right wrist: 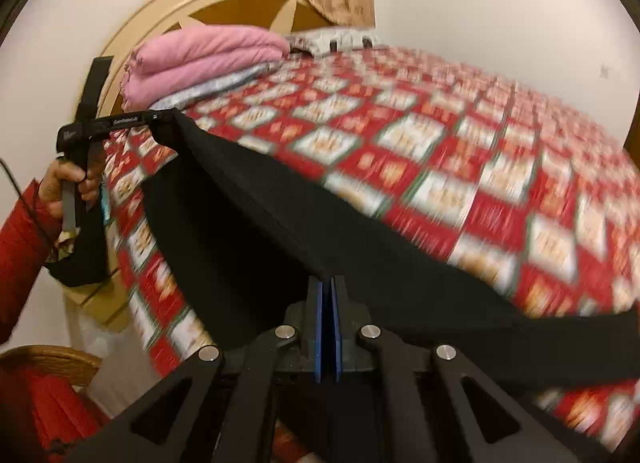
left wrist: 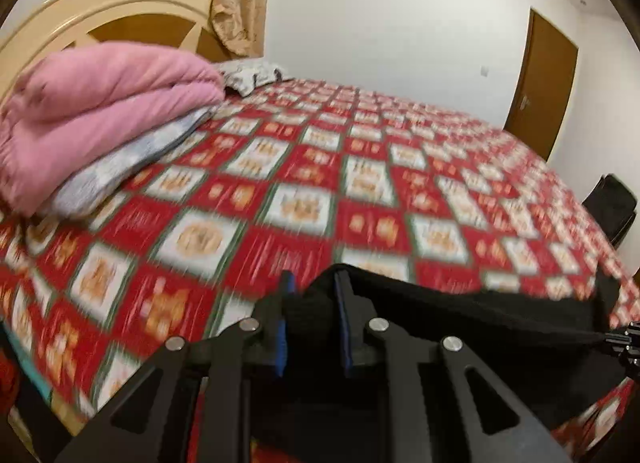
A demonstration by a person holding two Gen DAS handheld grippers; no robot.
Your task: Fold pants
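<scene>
The black pants (right wrist: 256, 223) hang stretched in the air over the near edge of the bed (right wrist: 460, 151), one end pinched in the left gripper (left wrist: 310, 295), whose blue-padded jaws are narrowed onto a bunched fold, and the other clamped in the right gripper (right wrist: 329, 283), its pads pressed almost together on the cloth. A white label runs along the left gripper's body in the right wrist view (too blurred to read surely), above the person's hand (right wrist: 72, 183) and red sleeve (right wrist: 20, 239). At the headboard end of the bed lies a folded pink quilt (left wrist: 100, 111).
</scene>
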